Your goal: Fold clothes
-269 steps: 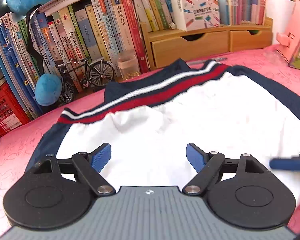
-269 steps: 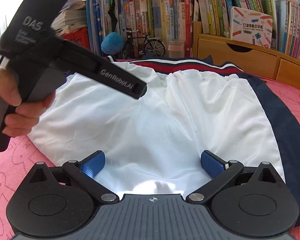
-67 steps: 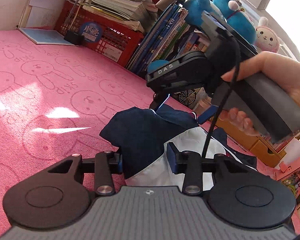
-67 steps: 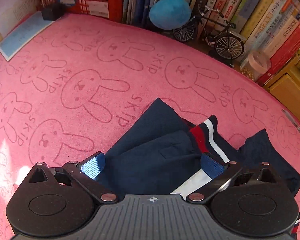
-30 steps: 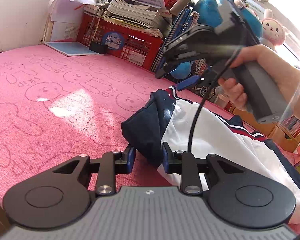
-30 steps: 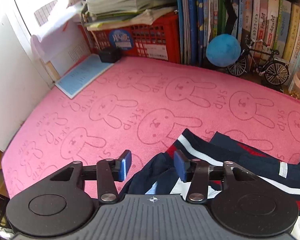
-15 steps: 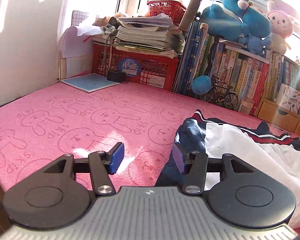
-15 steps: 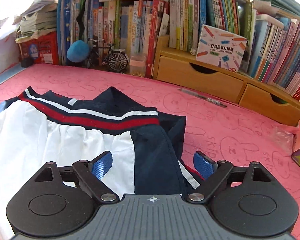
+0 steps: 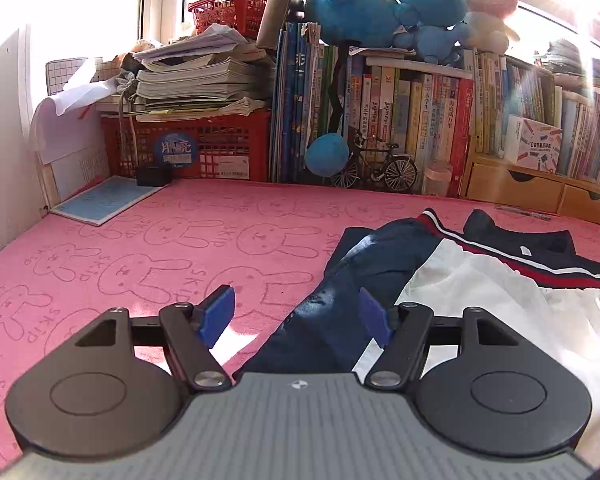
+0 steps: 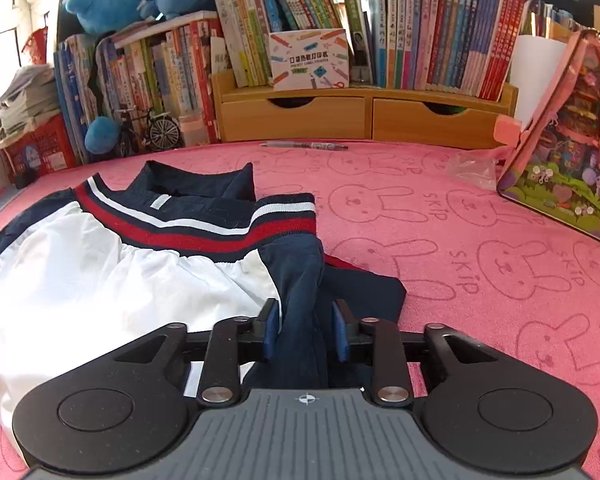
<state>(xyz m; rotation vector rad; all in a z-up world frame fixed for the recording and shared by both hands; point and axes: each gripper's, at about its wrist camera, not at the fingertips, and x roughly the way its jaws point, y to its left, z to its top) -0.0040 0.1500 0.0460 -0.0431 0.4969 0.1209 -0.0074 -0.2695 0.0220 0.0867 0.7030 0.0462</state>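
Navy sleeve (image 10: 302,280) sits between the narrowing right claw (image 10: 306,330), tilted downward; left claw (image 9: 296,312) spreads wide.

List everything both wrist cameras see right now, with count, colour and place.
jacket: one, white and navy with red-white ribbing, on the mat
mat: one, pink, rabbit print
pen: one, before the drawers
drawers: two, wooden, under books
model bicycle: one, black, by the books
crate: one, red, back left
plush toys: several, blue and pink, atop books
left tool: jaws opening, navy sleeve between
right tool: jaws closing around a navy fold
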